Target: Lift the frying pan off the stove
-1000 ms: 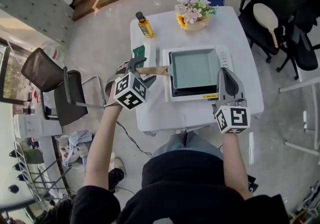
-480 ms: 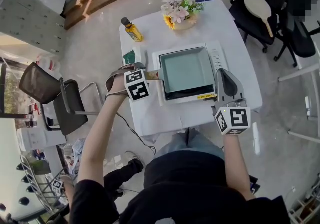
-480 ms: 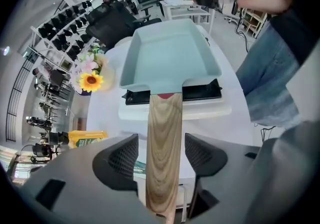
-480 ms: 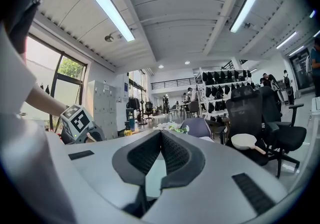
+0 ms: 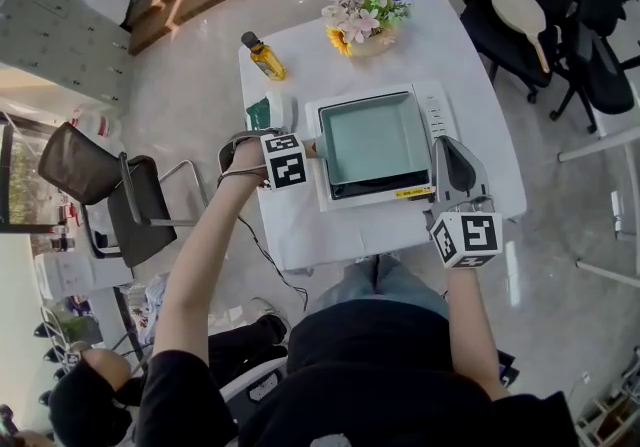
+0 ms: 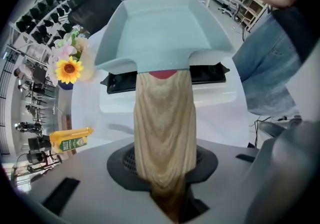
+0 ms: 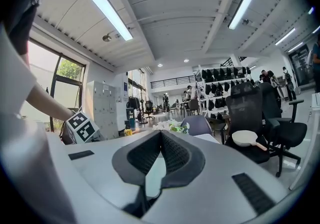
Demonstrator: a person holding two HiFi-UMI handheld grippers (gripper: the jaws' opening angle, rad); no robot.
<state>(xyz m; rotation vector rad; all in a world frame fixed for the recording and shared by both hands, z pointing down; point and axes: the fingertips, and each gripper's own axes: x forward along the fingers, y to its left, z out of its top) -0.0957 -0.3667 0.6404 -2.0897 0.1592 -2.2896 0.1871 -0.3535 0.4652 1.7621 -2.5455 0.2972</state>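
Your left gripper [image 5: 285, 157] dropped onto the handle [image 6: 162, 128] of the frying pan [image 5: 372, 140], jaws closing on it; your right gripper [image 5: 448, 147] sat clenched, empty; the pan looked stiff and front-heavy, so grip near its body.

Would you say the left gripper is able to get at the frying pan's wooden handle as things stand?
Yes, it seems so: the left gripper is already on the wooden handle, its fingers having just been closing around it, with nothing in between.
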